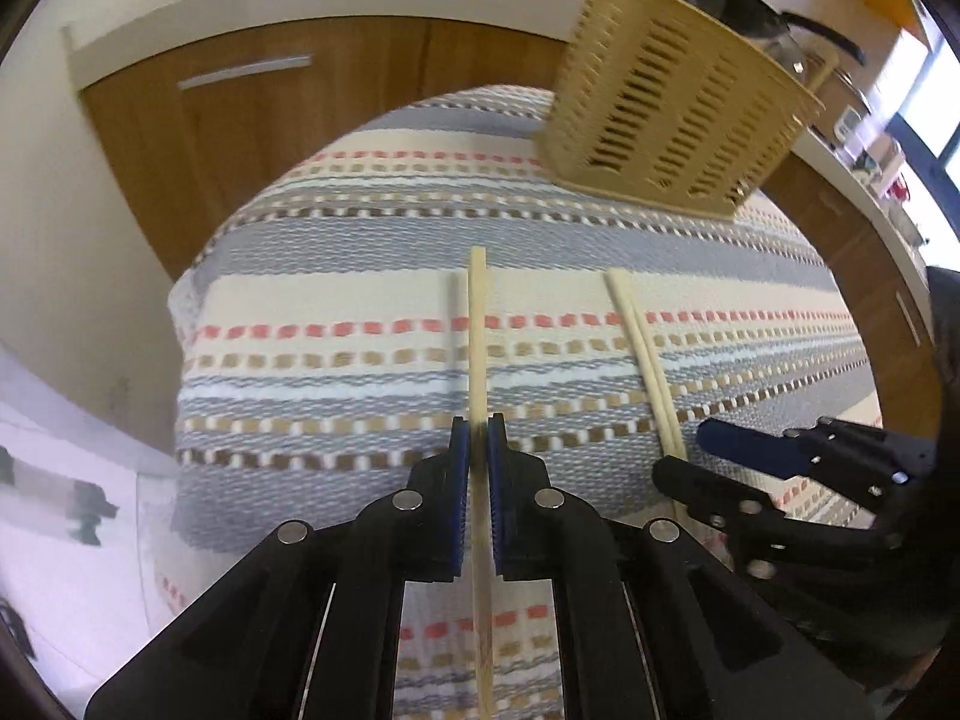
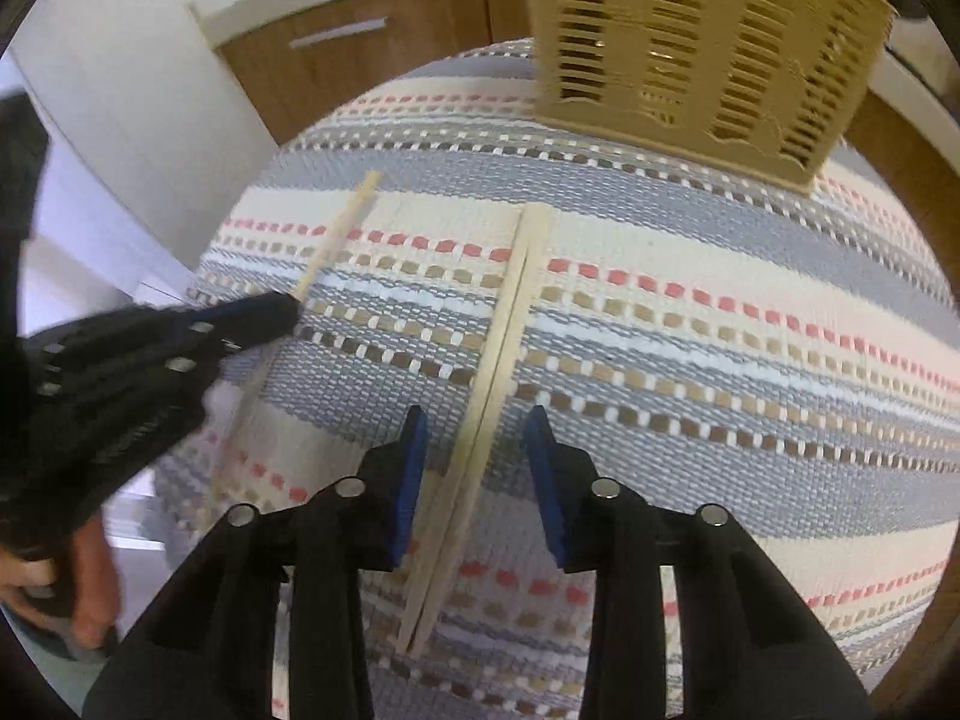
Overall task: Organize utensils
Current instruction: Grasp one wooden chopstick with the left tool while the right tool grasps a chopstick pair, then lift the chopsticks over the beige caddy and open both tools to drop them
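Left tongs (image 1: 478, 429) pinch one chopstick (image 1: 477, 324); right tongs (image 2: 477, 420) gape astride a pair (image 2: 510, 312).

My left wrist camera looked steeply down along its fingers, close over the cloth (image 1: 336, 300); my right did likewise. Both shared the basket (image 1: 678, 114) and chopsticks (image 2: 504, 360).

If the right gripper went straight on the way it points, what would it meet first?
Probably the chopstick pair lying between the right gripper's open jaws, then the striped cloth beneath it; depth is unclear.
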{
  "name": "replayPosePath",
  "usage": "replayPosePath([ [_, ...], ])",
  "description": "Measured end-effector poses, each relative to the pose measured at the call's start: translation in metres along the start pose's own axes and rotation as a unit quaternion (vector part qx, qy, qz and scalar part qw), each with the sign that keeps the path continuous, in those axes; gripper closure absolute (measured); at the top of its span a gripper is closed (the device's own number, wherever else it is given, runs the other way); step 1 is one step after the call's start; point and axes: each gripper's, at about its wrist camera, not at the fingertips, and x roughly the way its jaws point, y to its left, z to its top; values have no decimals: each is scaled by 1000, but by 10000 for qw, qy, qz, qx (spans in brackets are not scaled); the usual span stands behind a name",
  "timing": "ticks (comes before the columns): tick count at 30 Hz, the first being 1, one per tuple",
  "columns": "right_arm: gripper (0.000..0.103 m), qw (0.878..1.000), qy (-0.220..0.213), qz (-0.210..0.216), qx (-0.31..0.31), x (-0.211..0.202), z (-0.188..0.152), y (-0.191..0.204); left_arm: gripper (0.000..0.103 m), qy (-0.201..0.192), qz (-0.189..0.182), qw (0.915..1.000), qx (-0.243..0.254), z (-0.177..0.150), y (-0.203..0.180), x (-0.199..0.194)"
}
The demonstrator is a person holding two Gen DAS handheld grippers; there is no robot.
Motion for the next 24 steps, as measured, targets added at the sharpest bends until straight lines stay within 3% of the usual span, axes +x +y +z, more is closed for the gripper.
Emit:
replayPosePath([
  [2,77,9996,-62,-258,-135,2,-1,5,99,-39,18,10000,-6,-2,3,-4],
  [5,90,9978,-161,-533,-364,3,-5,12,99,-71,-27,10000,26,-2,4,-5],
  [12,93,9995,-143,-275,-63,-14,-19,-23,99,-8,-226,9995,218,-4,-22,3],
  [20,93,9978,-113,-582,306,-37,-43,-92,99,160,-214,9983,519,-11,-63,15],
  [24,92,9978,-46,-526,404,-41,-48,-116,98,307,-194,9978,548,-14,-70,22],
])
